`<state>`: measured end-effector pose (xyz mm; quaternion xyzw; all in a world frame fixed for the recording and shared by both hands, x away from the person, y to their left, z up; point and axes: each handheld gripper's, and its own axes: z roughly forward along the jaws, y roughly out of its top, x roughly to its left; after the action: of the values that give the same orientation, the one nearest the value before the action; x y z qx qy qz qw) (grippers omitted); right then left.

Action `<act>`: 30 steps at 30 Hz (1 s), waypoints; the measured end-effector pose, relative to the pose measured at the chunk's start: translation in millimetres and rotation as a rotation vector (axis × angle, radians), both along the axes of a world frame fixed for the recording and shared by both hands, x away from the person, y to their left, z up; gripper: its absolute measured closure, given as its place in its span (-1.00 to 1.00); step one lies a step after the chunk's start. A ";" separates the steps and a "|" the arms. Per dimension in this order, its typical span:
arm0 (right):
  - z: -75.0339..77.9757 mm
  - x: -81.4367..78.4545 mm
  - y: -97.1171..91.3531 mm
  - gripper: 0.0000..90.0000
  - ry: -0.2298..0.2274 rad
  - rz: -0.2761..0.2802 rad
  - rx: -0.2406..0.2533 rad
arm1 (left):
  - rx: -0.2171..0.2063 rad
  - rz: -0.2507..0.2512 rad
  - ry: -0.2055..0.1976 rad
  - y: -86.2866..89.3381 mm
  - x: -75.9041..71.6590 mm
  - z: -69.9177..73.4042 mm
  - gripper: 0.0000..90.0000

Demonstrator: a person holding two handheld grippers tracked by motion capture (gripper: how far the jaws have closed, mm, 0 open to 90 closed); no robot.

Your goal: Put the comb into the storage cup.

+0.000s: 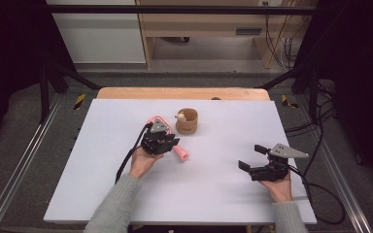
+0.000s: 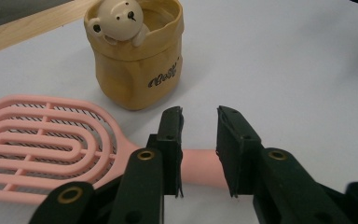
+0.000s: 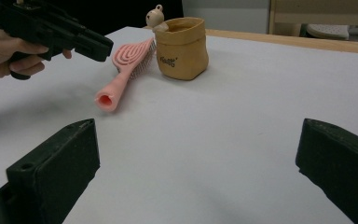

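I read the scene in descending order of size. The worktop (image 1: 213,194) is a pale flat sheet with a wooden edge at its far side.

On its far middle stands a tan pouch-shaped pot (image 2: 137,65), upright, with dark lettering on its side and a small bear figure (image 2: 119,21) leaning over its rim.

Just beside the pot, on the side of my left hand (image 1: 143,162), lies the pink hairbrush (image 2: 46,144). It lies flat on the worktop, its slotted oval head toward the far edge and its round handle pointing back toward the near side. Brush and pot sit close together; I cannot tell whether they touch.

The left claw (image 2: 199,149) is over the brush handle, close to where the handle joins the head. Its jaws stand narrow, one on each side of the handle. In the left gripper view a sliver of space shows between each pad and the handle, so I do not read this as a grip. In the right gripper view the brush lies flat on the worktop.

The right claw (image 3: 198,172) is held well apart from these things, near the right edge of the worktop. Its jaws stand wide with bare worktop between them.
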<state>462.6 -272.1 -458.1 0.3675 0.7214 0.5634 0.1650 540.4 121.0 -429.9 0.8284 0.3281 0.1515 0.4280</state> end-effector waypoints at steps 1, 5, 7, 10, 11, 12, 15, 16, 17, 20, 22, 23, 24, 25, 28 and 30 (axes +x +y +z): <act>0.0 0.0 0.0 -0.99 0.000 0.000 0.001 | 0.000 0.000 0.000 0.0 0.0 0.0 0.63; -0.1 0.1 0.1 -0.99 0.000 -0.001 0.000 | 0.007 -0.001 0.010 -2.6 1.3 -2.8 0.77; -0.3 0.2 0.4 -0.99 0.001 0.000 0.000 | 0.011 0.001 0.017 -3.9 2.7 -4.9 0.84; 0.0 0.0 0.0 -0.99 0.001 0.000 0.001 | 0.011 0.003 0.033 -5.7 4.8 -8.3 0.93; 0.0 0.1 0.0 -0.99 0.001 0.000 0.001 | 0.015 0.003 0.038 -7.2 5.9 -10.5 0.96; -0.1 0.1 0.1 -0.99 0.001 0.000 0.001 | 0.015 0.003 0.040 -8.0 6.6 -11.6 0.98; -0.1 0.1 0.3 -1.00 0.002 0.000 0.001 | 0.019 0.002 0.047 -9.4 7.6 -13.7 0.99; -0.1 0.1 0.2 -0.99 0.001 0.001 0.002 | 0.023 0.001 0.048 -10.1 8.2 -14.7 0.99; -0.1 0.1 0.2 -0.99 0.001 0.001 0.002 | 0.026 0.002 0.048 -10.9 8.5 -15.8 0.99; -0.1 0.1 0.1 -0.99 0.000 0.000 0.002 | 0.046 0.007 0.053 -14.1 10.2 -19.8 0.99; -0.1 0.1 0.2 -0.99 0.001 0.001 0.002 | 0.049 0.009 0.053 -14.9 10.4 -20.6 0.99; -0.1 0.1 0.3 -0.99 0.001 0.001 0.002 | 0.054 0.008 0.052 -15.5 10.8 -21.2 0.99; -0.1 0.1 0.2 -0.99 0.000 0.001 0.002 | 0.061 0.010 0.052 -16.8 11.6 -22.5 0.99; -0.1 0.1 0.2 -0.99 0.000 0.001 0.002 | 0.061 0.010 0.052 -16.8 11.6 -22.5 0.99; -0.1 0.2 0.2 -0.99 0.000 0.001 0.002 | 0.068 0.017 0.058 -18.6 13.2 -24.1 0.99; -0.1 0.2 0.2 -0.99 -0.001 0.001 0.002 | 0.073 0.021 0.060 -19.7 14.5 -25.3 0.99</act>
<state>462.8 -271.9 -458.1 0.3669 0.7211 0.5642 0.1646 554.9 101.4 -455.2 0.8441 0.3437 0.1428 0.3859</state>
